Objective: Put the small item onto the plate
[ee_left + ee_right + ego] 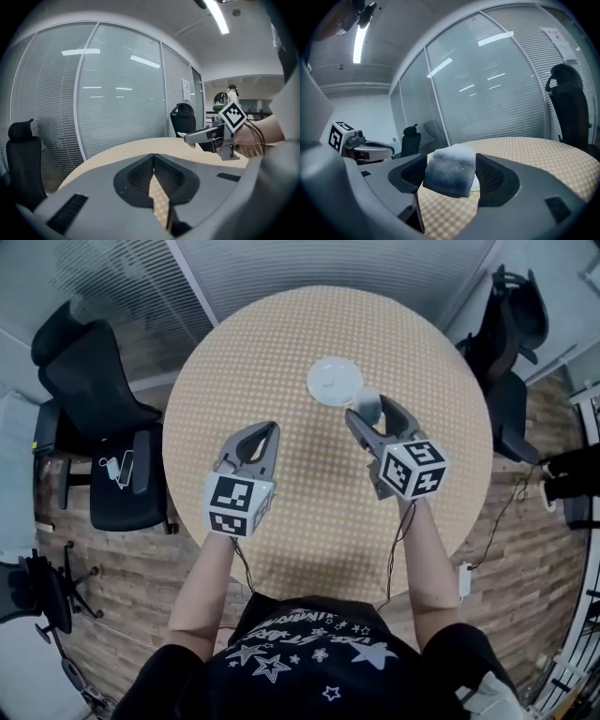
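A white plate (334,381) lies on the round checkered table (281,352), past its middle. My right gripper (367,411) is shut on a small pale grey-white block (367,404), held just off the plate's near right rim. In the right gripper view the block (451,171) fills the gap between the jaws, and a sliver of the plate (475,188) shows behind it. My left gripper (263,430) hovers over the table's left half, shut with nothing in it; in the left gripper view its jaws (153,161) meet at the tips.
Black office chairs stand around the table: one at the left (103,390) and one at the far right (511,324). A glass wall with blinds (93,103) runs behind. Cables hang from both grippers over the table's near edge (319,592).
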Demonstrator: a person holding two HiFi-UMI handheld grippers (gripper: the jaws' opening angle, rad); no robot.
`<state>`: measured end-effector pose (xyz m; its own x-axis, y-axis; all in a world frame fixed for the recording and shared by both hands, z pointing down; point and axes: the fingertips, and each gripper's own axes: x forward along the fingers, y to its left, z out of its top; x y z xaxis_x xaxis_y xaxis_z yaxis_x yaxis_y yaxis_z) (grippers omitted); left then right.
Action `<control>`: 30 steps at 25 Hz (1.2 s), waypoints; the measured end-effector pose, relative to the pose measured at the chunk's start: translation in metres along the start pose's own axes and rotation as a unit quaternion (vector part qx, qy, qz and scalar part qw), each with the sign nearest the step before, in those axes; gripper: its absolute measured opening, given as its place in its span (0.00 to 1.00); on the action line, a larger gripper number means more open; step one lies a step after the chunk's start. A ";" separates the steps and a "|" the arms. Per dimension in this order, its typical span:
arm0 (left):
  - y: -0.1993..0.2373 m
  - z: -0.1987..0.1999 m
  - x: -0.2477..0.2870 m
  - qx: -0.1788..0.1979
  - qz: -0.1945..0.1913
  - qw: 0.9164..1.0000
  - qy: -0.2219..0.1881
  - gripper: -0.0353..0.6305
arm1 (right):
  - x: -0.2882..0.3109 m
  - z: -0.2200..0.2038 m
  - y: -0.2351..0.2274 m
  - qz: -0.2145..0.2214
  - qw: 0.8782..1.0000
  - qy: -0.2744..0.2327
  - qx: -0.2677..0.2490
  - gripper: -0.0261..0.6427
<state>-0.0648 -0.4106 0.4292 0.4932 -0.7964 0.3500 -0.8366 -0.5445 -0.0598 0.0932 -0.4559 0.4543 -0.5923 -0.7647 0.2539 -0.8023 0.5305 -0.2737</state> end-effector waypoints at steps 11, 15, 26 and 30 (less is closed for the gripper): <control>0.029 -0.016 0.048 -0.015 -0.015 1.000 0.006 0.06 | 0.058 -0.022 -0.030 -0.019 0.999 0.039 -0.003 0.51; 0.038 -0.029 0.059 -0.019 -0.015 1.000 0.015 0.06 | 0.078 -0.030 -0.037 -0.021 0.998 0.053 -0.012 0.51; 0.039 -0.056 0.087 -0.023 -0.024 0.999 0.035 0.06 | 0.127 -0.070 -0.058 -0.028 0.993 0.109 -0.040 0.51; 0.040 -0.065 0.092 -0.026 -0.027 0.998 0.043 0.06 | 0.141 -0.077 -0.064 -0.026 0.991 0.123 -0.048 0.51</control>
<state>-0.0677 -0.4886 0.5196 0.5185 -0.7392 0.4299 -0.8214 -0.5702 0.0103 0.0555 -0.5697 0.5796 -0.5399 -0.6861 0.4876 -0.8291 0.5336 -0.1671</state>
